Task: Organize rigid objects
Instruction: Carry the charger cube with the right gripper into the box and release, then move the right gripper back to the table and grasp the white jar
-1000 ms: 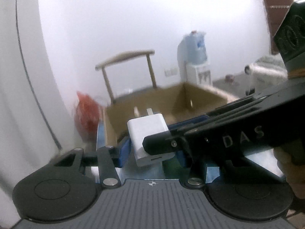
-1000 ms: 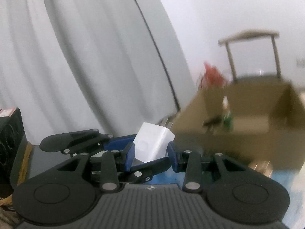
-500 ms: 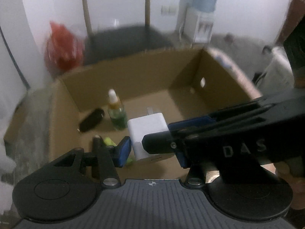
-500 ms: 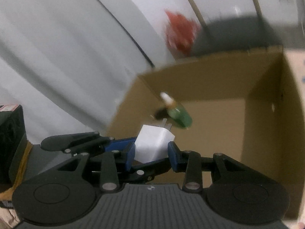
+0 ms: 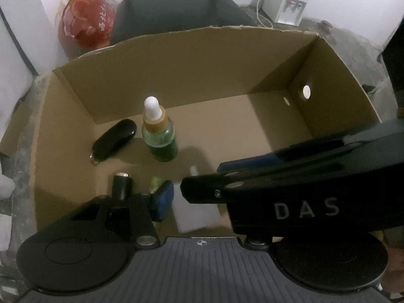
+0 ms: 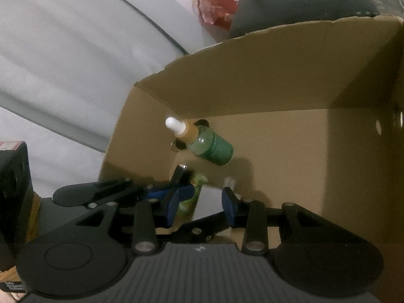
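- The white charger is held over the near part of the open cardboard box, low inside it.
- Both tools grip the charger at once.
- The left tool has its blue pad on one side of the charger. Its other pad hides behind the right tool's black finger.
- The right tool squeezes the charger between its two blue pads, so its gap is narrow.
- The charger's metal prongs point away from the cameras, toward the box floor.
- A green dropper bottle with a white tip stands upright on the box floor.
- A black key fob lies flat just left of the bottle.
- A small black tube with a silver end lies near the left pad.
- Something light green sits next to the tube. It is too blurry to tell what it is.
- Behind the box is a black chair seat.
- A red plastic bag sits left of the chair.
- A white water dispenser stands far back on the right.
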### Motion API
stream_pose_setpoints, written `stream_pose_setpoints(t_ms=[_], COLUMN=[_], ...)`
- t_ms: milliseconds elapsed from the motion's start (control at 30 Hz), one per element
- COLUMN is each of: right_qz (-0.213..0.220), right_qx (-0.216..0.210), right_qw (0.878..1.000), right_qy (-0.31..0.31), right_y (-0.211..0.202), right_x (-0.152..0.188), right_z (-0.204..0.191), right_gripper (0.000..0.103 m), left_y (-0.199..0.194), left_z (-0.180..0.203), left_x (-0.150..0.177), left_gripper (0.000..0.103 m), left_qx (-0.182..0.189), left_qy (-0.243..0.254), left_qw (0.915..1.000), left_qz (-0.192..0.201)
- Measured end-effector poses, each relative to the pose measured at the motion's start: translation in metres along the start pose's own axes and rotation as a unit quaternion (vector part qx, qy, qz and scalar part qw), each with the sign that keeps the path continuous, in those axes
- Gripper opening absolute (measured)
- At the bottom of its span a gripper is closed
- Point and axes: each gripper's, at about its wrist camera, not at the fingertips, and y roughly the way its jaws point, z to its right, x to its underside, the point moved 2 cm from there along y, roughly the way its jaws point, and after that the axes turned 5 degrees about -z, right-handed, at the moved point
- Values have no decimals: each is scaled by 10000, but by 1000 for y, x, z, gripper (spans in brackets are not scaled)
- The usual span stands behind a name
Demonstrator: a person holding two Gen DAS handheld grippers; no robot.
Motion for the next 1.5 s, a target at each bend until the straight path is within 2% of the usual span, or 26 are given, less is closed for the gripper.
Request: stream_pose_setpoints(t_ms=[200, 300, 400, 567, 667, 733, 867, 1033, 1200, 1400, 1500], right_qz=[189, 445, 916, 1810, 2224, 2342, 2310, 2116, 1784, 1546, 1479], right_qx=[-21, -63, -107, -472, -654, -730, -884, -822, -636, -491, -417], right_qw=[9998, 9989, 9953, 9801, 9676, 9617, 9557, 9554, 9615, 9691, 9720], right_qy=[-58, -129, -280, -670, -998, -1222, -1596, -1887, -1990, -1857, -1779], right_y=[-12, -29, -61, -123, -148, -155, -143, -110, -70, -32, -22], right_x=[5, 8, 27, 81, 118, 139, 163, 168, 170, 156, 153], right_z=[-2, -6, -15, -33, -47, -61, -88, -114, -135, -148, -150], right_gripper=[41, 41, 41, 41, 41, 41, 41, 41, 41, 41, 41], left_y=[-11, -30, -64, -133, -167, -182, -185, -159, -138, -117, -109], left_z=[-1, 1, 4, 0, -9, -16, -29, -42, -53, -70, -77], left_x=[5, 13, 33, 85, 126, 154, 198, 228, 234, 219, 216], left_gripper=[53, 61, 68, 72, 77, 81, 82, 82, 81, 79, 75], left_qx=[-41, -19, 28, 199, 311, 263, -10, -179, -346, -125, -45], left_qy=[28, 111, 243, 325, 213, 111, -73, -395, -556, -650, -706], left_qw=[9999, 9991, 9961, 9831, 9706, 9614, 9490, 9464, 9411, 9450, 9463], left_qz=[162, 410, 852, 1790, 2379, 2735, 3152, 3199, 3317, 3202, 3154])
